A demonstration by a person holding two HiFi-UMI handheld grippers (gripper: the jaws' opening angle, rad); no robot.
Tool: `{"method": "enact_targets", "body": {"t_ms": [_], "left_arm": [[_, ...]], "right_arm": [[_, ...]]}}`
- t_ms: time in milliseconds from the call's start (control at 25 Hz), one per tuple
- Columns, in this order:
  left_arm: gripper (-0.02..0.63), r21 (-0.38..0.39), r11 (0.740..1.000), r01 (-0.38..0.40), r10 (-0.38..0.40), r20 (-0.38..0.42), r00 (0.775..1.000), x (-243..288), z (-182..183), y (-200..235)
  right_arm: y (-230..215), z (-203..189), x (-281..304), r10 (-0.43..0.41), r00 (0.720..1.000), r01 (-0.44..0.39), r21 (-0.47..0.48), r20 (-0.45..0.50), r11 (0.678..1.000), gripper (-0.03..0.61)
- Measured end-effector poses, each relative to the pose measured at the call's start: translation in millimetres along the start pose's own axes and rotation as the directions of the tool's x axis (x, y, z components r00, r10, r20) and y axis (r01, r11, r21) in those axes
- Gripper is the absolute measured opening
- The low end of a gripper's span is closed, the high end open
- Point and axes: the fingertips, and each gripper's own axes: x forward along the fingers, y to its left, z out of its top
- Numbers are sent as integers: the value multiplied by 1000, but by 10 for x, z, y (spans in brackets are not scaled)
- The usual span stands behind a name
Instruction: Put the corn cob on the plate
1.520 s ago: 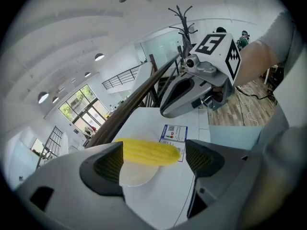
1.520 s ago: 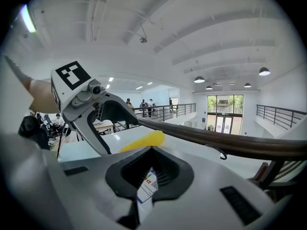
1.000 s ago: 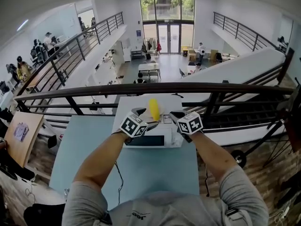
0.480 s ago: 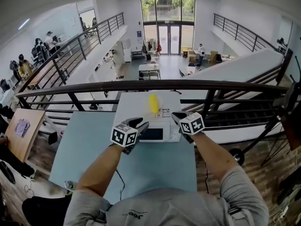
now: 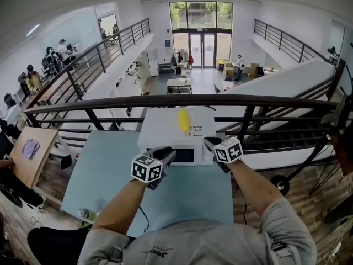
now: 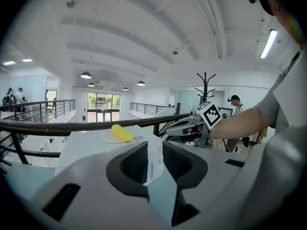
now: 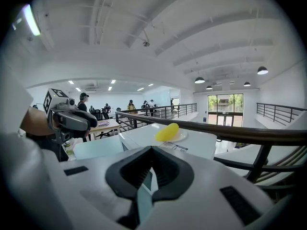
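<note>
Resting on white plate [image 7: 182,135], smooth yellow corn cob [image 7: 166,132] (left tool [image 6: 155,145] narrowing, empty; right tool [image 7: 152,152] closed).

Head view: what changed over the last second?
The left gripper drew back from the corn cob toward the person, its fingers closing on nothing; the right gripper backed off slightly. The corn cob stayed on the plate atop the microwave.

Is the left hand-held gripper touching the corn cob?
Apart. In the left gripper view the corn cob lies well beyond the left hand-held gripper, whose empty jaws have just been closing.
</note>
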Motion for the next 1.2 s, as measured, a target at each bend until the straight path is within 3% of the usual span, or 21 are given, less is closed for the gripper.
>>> {"method": "enact_targets", "body": {"t_ms": [520,800,1200], "left_arm": [[66,-110,994,29,-19,89,996,-423,-171,-116],[18,-160,986,42,-19,144,989,-806,-226,-249],[17,-194,977,87,-52,178,983,-1074,-419,-471]], "right_arm": [[252,-128,-346,-30,999,26,83,42,996,17],[548,-247,-566,-21,999,18,57,43,998,17],[850,-357,-864,-3,998,-1,65,63,998,17]]}}
